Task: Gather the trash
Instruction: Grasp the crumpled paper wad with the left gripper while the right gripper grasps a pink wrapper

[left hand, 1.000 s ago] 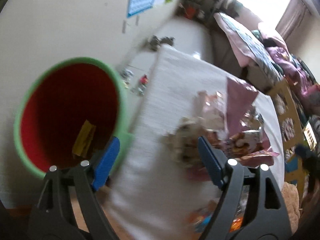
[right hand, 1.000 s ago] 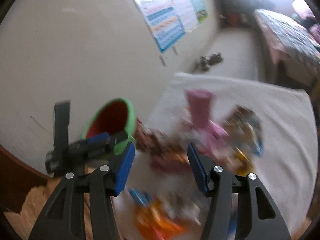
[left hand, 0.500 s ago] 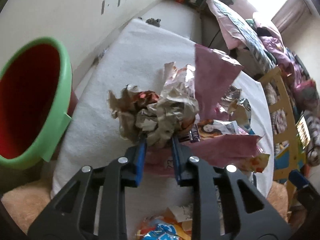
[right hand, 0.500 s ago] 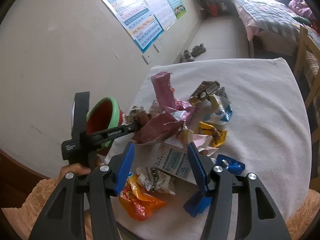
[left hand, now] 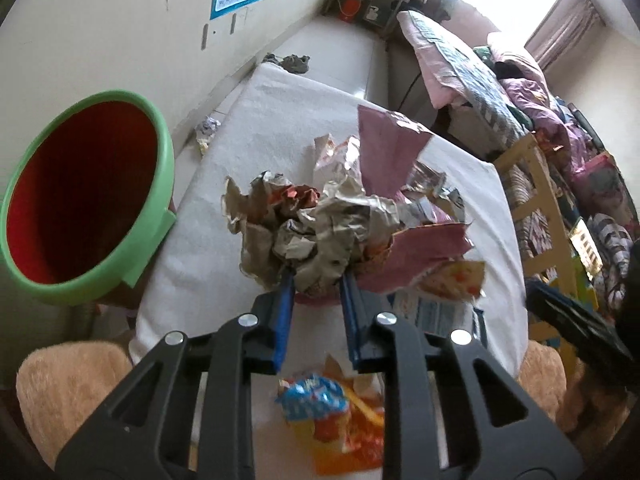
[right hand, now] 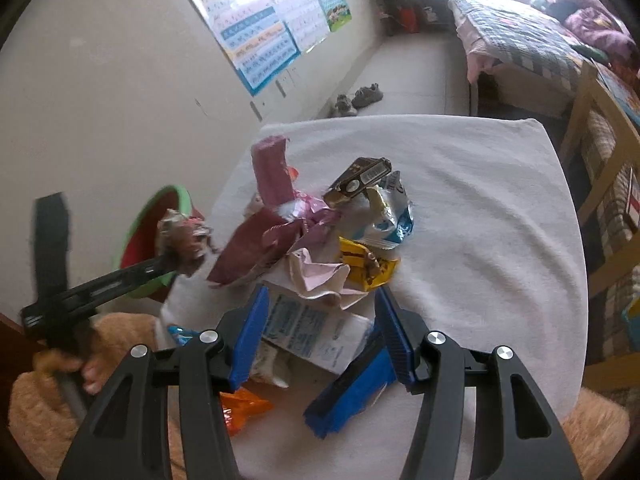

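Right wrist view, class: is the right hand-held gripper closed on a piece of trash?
No: the right hand-held gripper has its blue jaws apart above the white printed packet, gripping nothing.

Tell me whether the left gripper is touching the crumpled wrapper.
Touching. The left wrist view shows the left gripper with both blue pads pressed into the crumpled wrapper; the right wrist view shows that wad carried at its tip near the bin.

No legible text: wall posters (right hand: 264, 36) and white printed packet (right hand: 316, 330) too blurred to read.
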The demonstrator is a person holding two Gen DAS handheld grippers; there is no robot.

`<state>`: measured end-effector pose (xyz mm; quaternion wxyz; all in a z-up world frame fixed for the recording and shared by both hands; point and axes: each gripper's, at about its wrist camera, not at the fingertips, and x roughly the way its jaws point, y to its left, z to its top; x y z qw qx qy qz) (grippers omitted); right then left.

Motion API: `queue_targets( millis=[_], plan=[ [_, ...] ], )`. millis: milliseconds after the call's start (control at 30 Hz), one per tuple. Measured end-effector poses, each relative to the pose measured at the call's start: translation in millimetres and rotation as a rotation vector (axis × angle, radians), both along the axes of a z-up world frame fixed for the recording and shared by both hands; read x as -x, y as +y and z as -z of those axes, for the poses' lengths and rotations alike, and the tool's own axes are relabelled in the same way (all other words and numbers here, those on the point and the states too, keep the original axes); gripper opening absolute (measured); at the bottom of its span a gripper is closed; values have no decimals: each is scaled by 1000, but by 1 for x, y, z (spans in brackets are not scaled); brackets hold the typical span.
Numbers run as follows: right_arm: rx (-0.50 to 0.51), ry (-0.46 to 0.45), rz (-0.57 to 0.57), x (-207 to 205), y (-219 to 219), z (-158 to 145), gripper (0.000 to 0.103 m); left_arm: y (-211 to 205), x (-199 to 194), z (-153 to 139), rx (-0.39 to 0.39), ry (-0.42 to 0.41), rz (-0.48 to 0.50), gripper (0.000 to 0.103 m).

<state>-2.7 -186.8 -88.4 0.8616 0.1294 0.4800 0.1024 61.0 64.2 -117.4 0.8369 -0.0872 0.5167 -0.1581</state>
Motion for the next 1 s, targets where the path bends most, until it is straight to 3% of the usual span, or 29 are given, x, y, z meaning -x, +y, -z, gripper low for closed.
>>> queue_targets(
  millis=[267, 333, 367, 400, 600, 867, 1000],
  plan=[
    [93, 67, -123, -32, 31, 34, 54, -5, 9, 18, -9, 56, 32, 22],
    [88, 79, -125, -35, 31, 41, 31, -7, 9, 21, -15, 60, 35, 26],
    [81, 78, -121, -34, 29, 41, 30, -7, 10, 22, -21, 59, 36, 33],
    [66, 74, -117, -33, 26, 40, 29, -7, 10, 22, -26, 54, 33, 41],
    [9, 32, -65, -16, 9, 22, 28, 3, 6, 19, -5, 39, -10, 58],
    [-7, -68, 31, 2, -9, -14, 28, 42, -1, 11, 40, 8, -158, 67],
    [-9, -114, 59, 8, -13, -27, 28, 43, -20, 17, 14, 3, -184, 74]
  ],
)
